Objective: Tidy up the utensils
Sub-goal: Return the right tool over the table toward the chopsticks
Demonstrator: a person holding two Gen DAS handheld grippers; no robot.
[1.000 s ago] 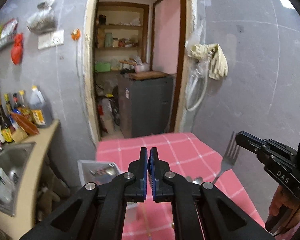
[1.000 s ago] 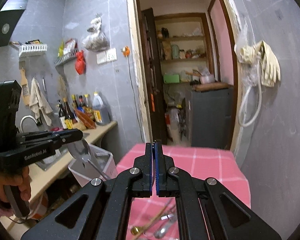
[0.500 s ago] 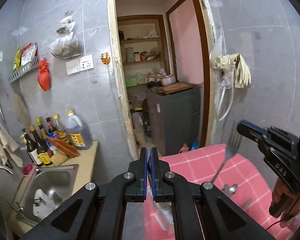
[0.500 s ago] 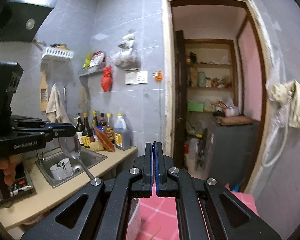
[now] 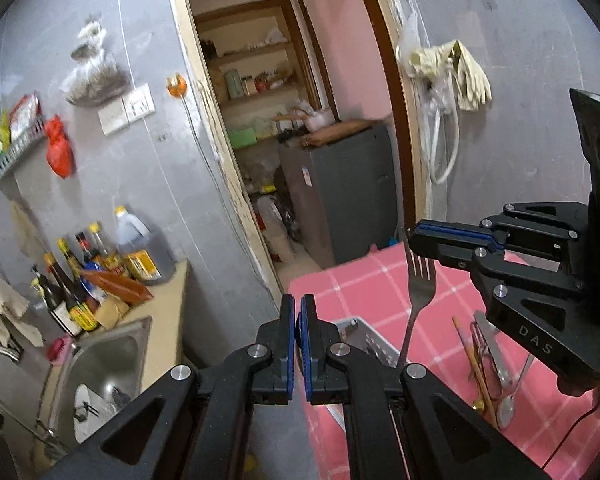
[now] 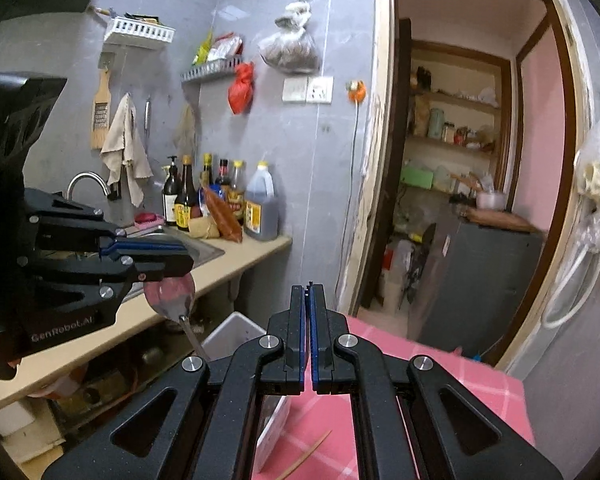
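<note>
My left gripper is shut on a steel spoon; in the right wrist view the spoon hangs bowl-up below the left gripper. My right gripper is shut on a steel fork; in the left wrist view the fork stands tines-up under the right gripper. Both are held above the pink checked table. A white plastic bin sits at the table's left edge below them. Loose chopsticks and spoons lie on the table to the right.
A counter with a steel sink and several sauce bottles stands at the left. An open doorway with shelves and a grey cabinet is straight ahead. A grey tiled wall is at the right.
Both grippers tilted up from the table and then partly back down. The fork and spoon stayed gripped. The right gripper now sits closer and higher in the left wrist view.
</note>
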